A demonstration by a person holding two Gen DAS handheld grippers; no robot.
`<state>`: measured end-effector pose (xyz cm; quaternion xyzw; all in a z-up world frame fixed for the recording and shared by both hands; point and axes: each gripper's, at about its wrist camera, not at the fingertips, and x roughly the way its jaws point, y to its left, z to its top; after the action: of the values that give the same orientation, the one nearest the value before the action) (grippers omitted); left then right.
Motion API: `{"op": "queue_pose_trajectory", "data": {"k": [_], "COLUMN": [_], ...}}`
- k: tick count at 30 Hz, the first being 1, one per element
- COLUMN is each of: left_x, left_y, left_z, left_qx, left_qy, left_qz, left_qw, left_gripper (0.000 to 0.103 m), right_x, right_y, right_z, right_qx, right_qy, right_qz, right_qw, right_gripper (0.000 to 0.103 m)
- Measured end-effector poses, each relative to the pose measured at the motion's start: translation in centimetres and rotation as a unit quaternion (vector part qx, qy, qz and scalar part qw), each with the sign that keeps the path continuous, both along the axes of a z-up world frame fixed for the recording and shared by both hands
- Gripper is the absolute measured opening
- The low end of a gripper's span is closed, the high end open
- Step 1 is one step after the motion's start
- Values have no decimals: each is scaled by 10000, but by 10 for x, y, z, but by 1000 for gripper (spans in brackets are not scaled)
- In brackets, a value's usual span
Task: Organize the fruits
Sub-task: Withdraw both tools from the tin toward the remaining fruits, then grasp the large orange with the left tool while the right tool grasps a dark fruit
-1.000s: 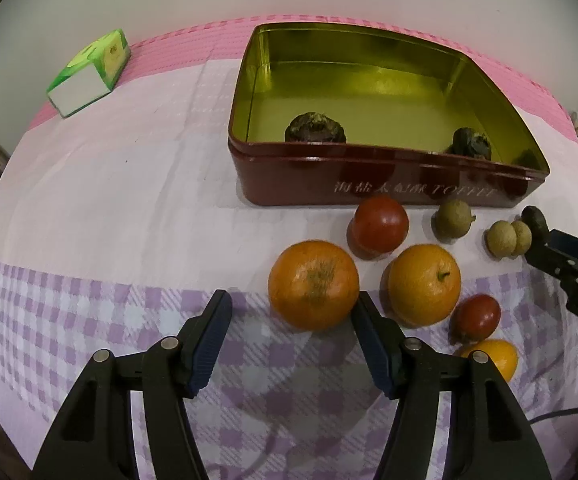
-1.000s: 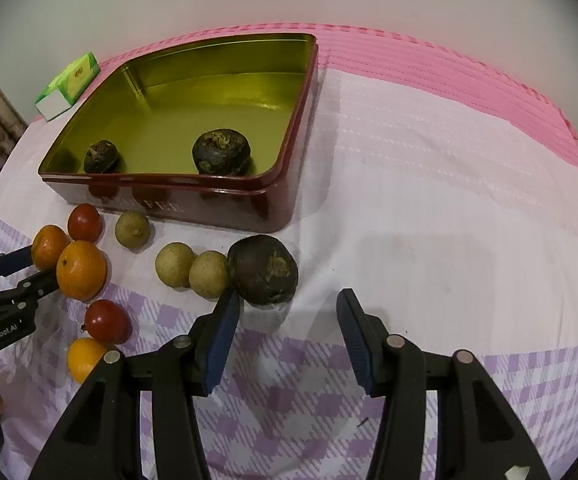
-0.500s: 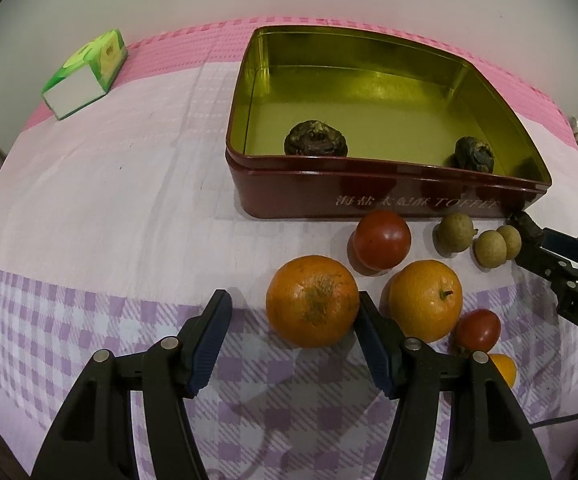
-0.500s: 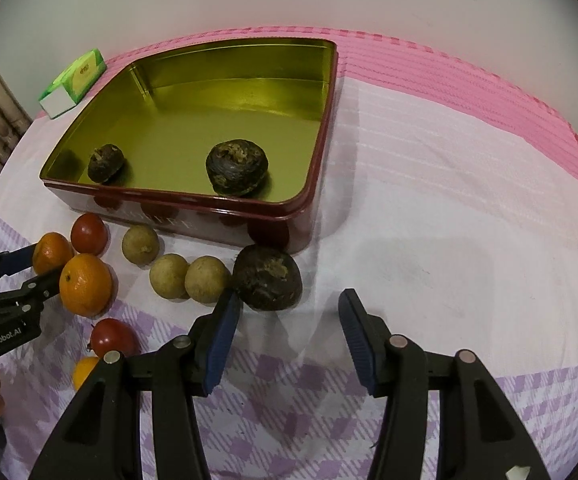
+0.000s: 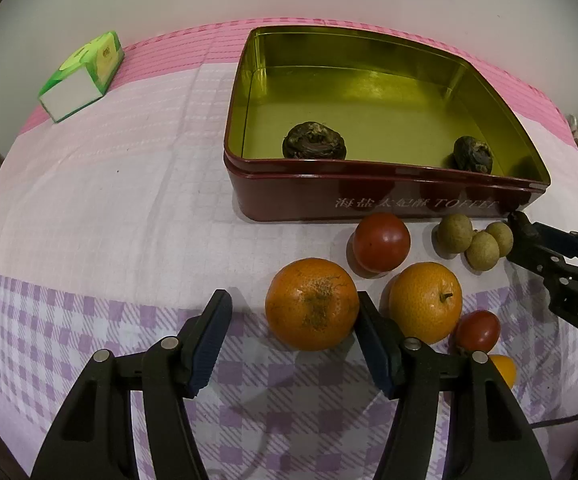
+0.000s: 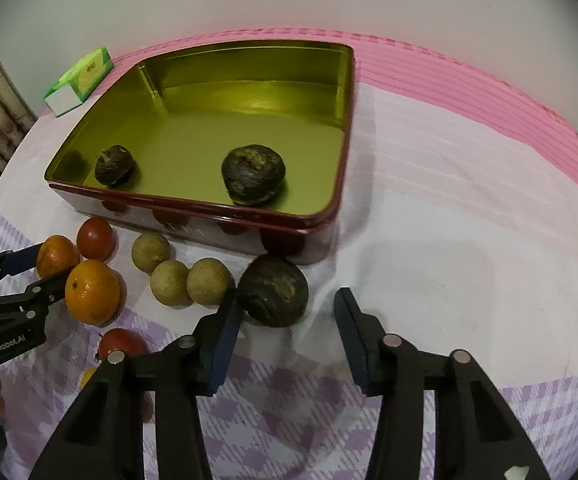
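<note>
Sorting barely started: two dark fruits sitting in the tin (image 6: 341, 128), one (image 6: 253, 179) mid-front, one (image 6: 113, 165) at its left corner. Remaining out on the cloth (image 6: 449, 208): third dark fruit (image 6: 273, 296), three tan ones (image 6: 187, 278), two oranges, tomatoes. Closing right gripper (image 6: 287, 330) around the third dark fruit, left pad touching or nearly, right pad apart, nothing gripped yet. Hovering left gripper (image 5: 293, 338) half-open, big orange (image 5: 312, 304) beyond its tips against the right finger, not held. Lifting over the tin's near wall needed; plenty of bare tin floor, open cloth to the right, crowded fruit to the left.
</note>
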<state>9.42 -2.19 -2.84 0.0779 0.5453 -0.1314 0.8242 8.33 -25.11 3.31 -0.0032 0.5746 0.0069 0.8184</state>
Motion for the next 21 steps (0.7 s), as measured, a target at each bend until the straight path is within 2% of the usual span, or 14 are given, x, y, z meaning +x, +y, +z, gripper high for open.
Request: {"op": "queue_pose_trajectory", "data": {"k": [5,16,21], "left_x": [0,-3,-4], "left_y": [0,-4,-5], "left_z": [0,2,2], "left_qx": [-13,-22,-19], "left_qy": [-11,-92,-112], "left_qz": [-19,-19,-19], "left_qw": [10000,10000,9999], "left_gripper": [61,45,45], "right_x": [0,-8,-8], "right_y": [3,0,0], "right_z": [0,1,1], "right_qx": [31,85,99], "right_qy": [-17,-42,-45], "right_qz": [63,-49,-64], "right_qw": [10000,9999,9999], "right_gripper": [31,31,32]}}
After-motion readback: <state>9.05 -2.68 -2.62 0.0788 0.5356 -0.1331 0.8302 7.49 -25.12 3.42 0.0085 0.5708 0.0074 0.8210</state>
